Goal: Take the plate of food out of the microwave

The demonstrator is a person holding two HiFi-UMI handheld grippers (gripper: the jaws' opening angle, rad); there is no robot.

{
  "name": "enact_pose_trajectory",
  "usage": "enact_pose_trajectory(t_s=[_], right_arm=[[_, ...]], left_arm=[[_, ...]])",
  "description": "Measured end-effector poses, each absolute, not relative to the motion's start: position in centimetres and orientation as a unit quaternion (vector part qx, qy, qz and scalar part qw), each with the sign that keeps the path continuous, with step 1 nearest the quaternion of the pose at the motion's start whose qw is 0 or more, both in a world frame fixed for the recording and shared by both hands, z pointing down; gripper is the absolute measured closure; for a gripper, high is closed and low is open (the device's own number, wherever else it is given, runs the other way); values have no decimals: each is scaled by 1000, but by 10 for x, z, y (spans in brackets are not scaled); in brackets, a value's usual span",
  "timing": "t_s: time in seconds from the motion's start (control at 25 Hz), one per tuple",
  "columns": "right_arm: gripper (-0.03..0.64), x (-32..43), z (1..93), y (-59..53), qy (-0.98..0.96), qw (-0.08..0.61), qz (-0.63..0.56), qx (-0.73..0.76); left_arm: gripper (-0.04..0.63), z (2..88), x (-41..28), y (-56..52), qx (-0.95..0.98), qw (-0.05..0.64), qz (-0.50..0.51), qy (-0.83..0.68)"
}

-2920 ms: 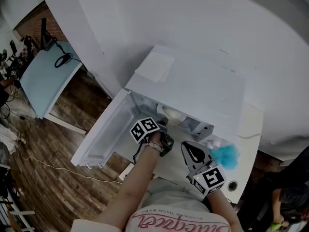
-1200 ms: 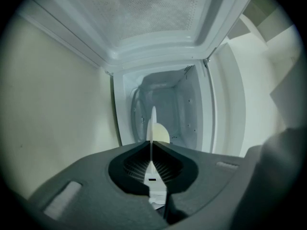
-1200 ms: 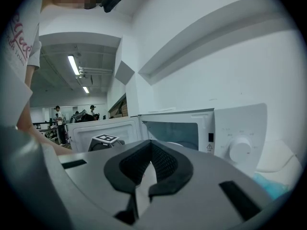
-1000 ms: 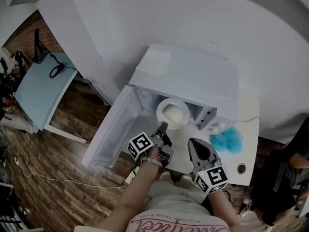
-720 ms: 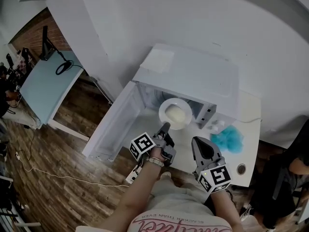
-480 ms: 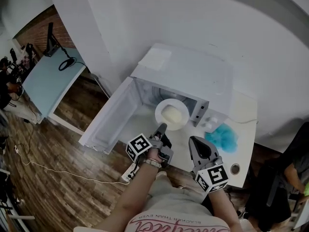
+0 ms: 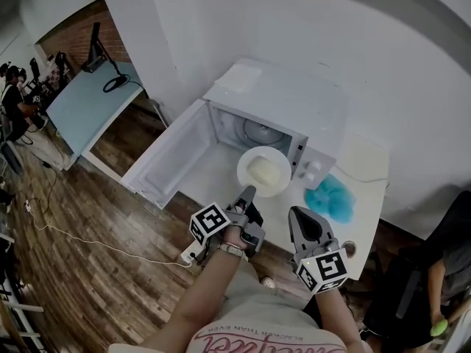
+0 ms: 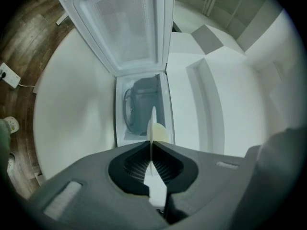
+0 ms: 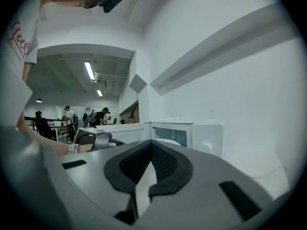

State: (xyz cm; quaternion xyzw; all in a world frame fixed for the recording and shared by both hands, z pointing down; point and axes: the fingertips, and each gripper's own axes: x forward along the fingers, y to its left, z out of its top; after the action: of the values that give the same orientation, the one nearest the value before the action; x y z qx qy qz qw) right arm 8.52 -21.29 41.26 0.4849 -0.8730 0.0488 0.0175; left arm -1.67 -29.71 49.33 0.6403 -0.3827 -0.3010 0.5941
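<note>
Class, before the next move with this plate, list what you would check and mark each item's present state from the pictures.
1. Left gripper shut on the plate rim: ok.
2. Plate clear of the microwave cavity: ok.
3. Food sitting mid-plate: ok.
4. Bare table in front of the microwave for setting down: ok.
5. Right gripper shut and empty, free to help: ok.
6. Plate held level: cannot tell.
</note>
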Motion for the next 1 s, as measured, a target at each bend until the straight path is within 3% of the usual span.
enact_pose_trajectory(t_s=[1.0], right_arm=[[607,90,395,-172,-854,0,30,519]], left_arm=[[578,452,-5,-225,661,593,-295,-353]])
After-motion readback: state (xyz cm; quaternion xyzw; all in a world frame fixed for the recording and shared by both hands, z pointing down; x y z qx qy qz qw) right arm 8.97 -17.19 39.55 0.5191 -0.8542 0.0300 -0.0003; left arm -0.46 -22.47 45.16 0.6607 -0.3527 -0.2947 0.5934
